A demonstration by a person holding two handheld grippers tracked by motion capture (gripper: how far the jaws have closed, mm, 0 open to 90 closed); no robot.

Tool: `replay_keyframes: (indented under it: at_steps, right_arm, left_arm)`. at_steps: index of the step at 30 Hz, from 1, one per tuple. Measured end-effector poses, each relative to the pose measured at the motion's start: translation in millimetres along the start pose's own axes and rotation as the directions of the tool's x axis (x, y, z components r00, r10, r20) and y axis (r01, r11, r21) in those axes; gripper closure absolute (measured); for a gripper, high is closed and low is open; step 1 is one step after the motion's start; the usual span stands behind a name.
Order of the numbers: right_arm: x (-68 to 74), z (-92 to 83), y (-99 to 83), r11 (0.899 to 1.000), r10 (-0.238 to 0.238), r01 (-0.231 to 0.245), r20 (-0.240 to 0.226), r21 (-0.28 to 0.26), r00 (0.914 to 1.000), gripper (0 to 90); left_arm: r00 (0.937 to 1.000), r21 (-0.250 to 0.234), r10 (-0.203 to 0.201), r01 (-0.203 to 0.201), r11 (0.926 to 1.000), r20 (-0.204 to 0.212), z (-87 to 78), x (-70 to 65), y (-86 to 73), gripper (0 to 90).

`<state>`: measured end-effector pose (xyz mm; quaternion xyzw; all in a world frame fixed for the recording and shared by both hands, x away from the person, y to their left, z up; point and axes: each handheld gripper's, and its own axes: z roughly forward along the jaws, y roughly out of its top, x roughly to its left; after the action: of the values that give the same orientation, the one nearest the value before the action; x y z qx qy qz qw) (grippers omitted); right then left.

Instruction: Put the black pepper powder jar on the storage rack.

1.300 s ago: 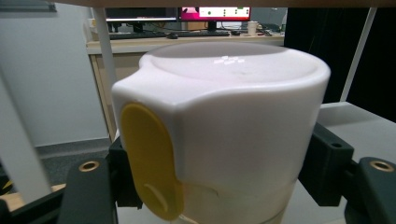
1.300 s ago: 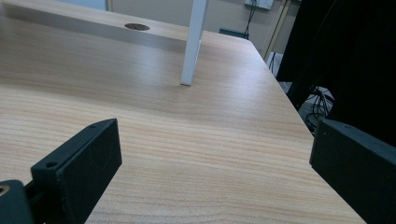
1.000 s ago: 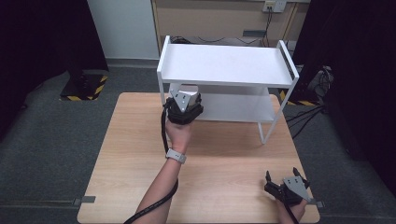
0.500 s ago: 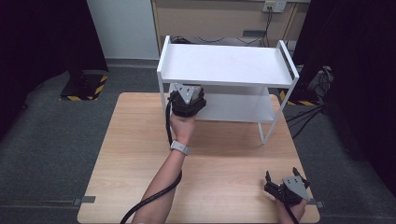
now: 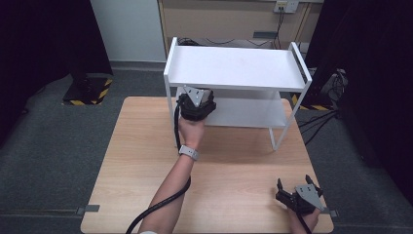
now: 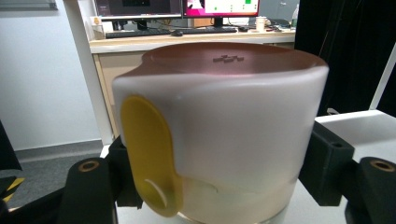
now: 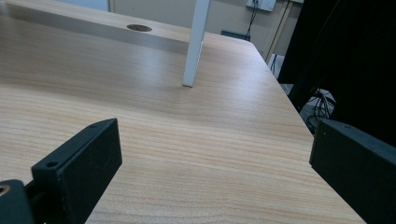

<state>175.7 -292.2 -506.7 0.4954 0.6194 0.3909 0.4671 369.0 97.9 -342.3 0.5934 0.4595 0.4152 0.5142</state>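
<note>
My left gripper (image 5: 195,103) is at the front left corner of the white two-tier rack (image 5: 234,68), level with its lower shelf (image 5: 253,111). In the left gripper view it (image 6: 219,163) is shut on a white cup (image 6: 233,121) with a brownish top face and a yellow patch (image 6: 149,149) on its side; a black jaw presses on each side. White shelf surface shows just under the cup, and I cannot tell whether the two touch. My right gripper (image 5: 293,181) rests open near the table's front right corner, with bare wood between its jaws (image 7: 215,158).
The wooden table (image 5: 146,146) carries the rack along its far edge. One white rack leg (image 7: 196,42) stands ahead of the right gripper. Behind the rack are a desk with monitors (image 6: 177,7), cables and a black curtain (image 5: 370,73).
The left hand has edged slightly toward the rack and its forearm has swung a little. The right gripper has not moved.
</note>
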Motion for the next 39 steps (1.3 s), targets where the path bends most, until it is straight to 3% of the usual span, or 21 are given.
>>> replay_keyframes:
  at_steps: [4, 8, 11, 14, 18, 20, 22, 33, 36, 39]
  right_arm:
    - [-0.1, 0.0, -0.1, 1.0, 0.0, 0.0, -0.001, -0.001, 1.0, 2.2]
    - [-0.1, 0.0, -0.1, 1.0, 0.0, 0.0, -0.001, -0.001, 1.0, 2.2]
    - [0.0, 0.1, 0.2, 1.0, -0.002, 0.002, -0.001, 0.001, 1.0, 2.2]
    - [0.2, 0.2, 0.5, 1.0, -0.005, 0.005, 0.0, 0.003, 1.0, 2.2]
    - [0.5, 0.0, 0.5, 1.0, -0.002, 0.002, 0.002, 0.003, 1.0, 2.1]
    - [0.5, 0.1, 0.6, 1.0, -0.003, 0.003, 0.002, 0.004, 1.0, 2.2]
    - [0.6, 0.4, 1.1, 1.0, -0.006, 0.006, 0.001, 0.006, 1.0, 2.1]
    - [0.3, 0.3, 1.7, 1.0, -0.01, 0.01, -0.001, 0.011, 0.9999, 2.2]
    - [0.3, 0.3, 1.9, 1.0, -0.012, 0.012, -0.003, 0.012, 0.9999, 2.2]
    - [0.6, 0.4, 2.2, 1.0, -0.011, 0.011, -0.003, 0.014, 0.9999, 2.2]
  left_arm:
    - [0.9998, 0.004, -0.02, 0.02, 0.9998, 0.01, -0.1, 3.3, 1.2, 29.8]
    - [0.9998, -0.007, -0.014, 0.014, 0.9999, 0.012, -0.5, 4.6, -0.5, 29.4]
    - [0.9999, -0.008, -0.007, 0.007, 0.9999, 0.015, -1.1, 3.4, 0.7, 23.5]
    - [0.999, 0.0, -0.042, 0.042, 0.9991, 0.013, -3.0, 3.0, 0.4, 17.8]
    - [0.9995, 0.002, -0.031, 0.031, 0.9995, -0.007, -7.5, 0.5, -1.7, 13.3]
    - [0.9995, -0.005, -0.027, 0.027, 0.9996, -0.015, -11.8, -1.0, -3.8, 12.3]
    - [0.9988, -0.011, -0.05, 0.05, 0.9987, -0.003, -18.8, 0.8, -6.6, 11.4]
    - [0.9985, -0.004, -0.039, 0.039, 0.9992, -0.037, -45.5, -7.2, -17.1, 9.4]
    - [0.9963, 0.003, -0.078, 0.079, 0.9969, -0.036, -56.2, -5.3, -17.3, 9.3]
    - [0.9951, -0.014, -0.092, 0.091, 0.9957, -0.038, -69.5, -5.0, -21.6, 8.8]
